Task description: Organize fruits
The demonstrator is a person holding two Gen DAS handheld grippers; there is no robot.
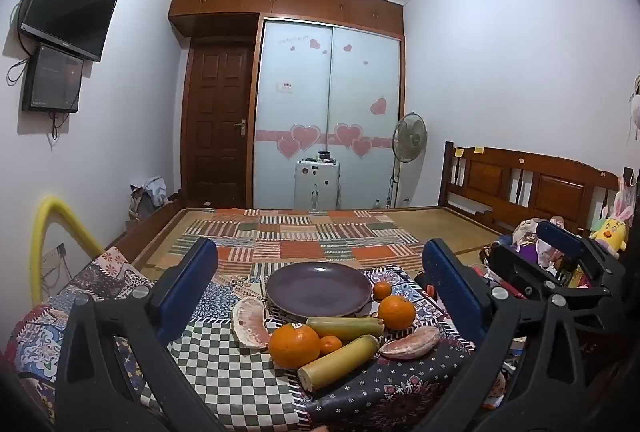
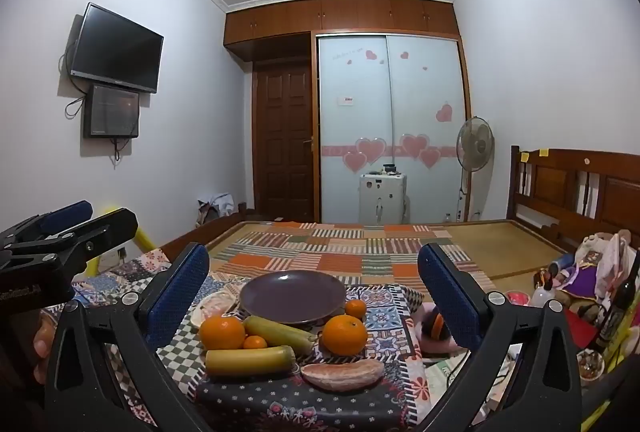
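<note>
An empty purple plate (image 1: 319, 288) (image 2: 293, 295) sits on a patchwork-covered table. In front of it lie two large oranges (image 1: 294, 346) (image 1: 396, 312), two small tangerines (image 1: 331, 344) (image 1: 382, 290), two yellow-green sugarcane pieces (image 1: 340, 361) (image 1: 346, 326) and two pink pomelo segments (image 1: 250, 320) (image 1: 410, 342). My left gripper (image 1: 320, 284) is open and empty, held back from the fruit. My right gripper (image 2: 314, 288) is open and empty, also short of the fruit; the pomelo segment (image 2: 343, 374) lies nearest it. The left gripper's body (image 2: 60, 244) shows at the right wrist view's left edge.
The table stands against a bed with a patchwork blanket (image 1: 304, 232) and wooden headboard (image 1: 528, 183). Plush toys (image 1: 610, 232), bottles (image 2: 618, 296) and clutter crowd the right side. A yellow tube (image 1: 44, 232) stands at the left. A pink pouch (image 2: 434, 328) lies right of the fruit.
</note>
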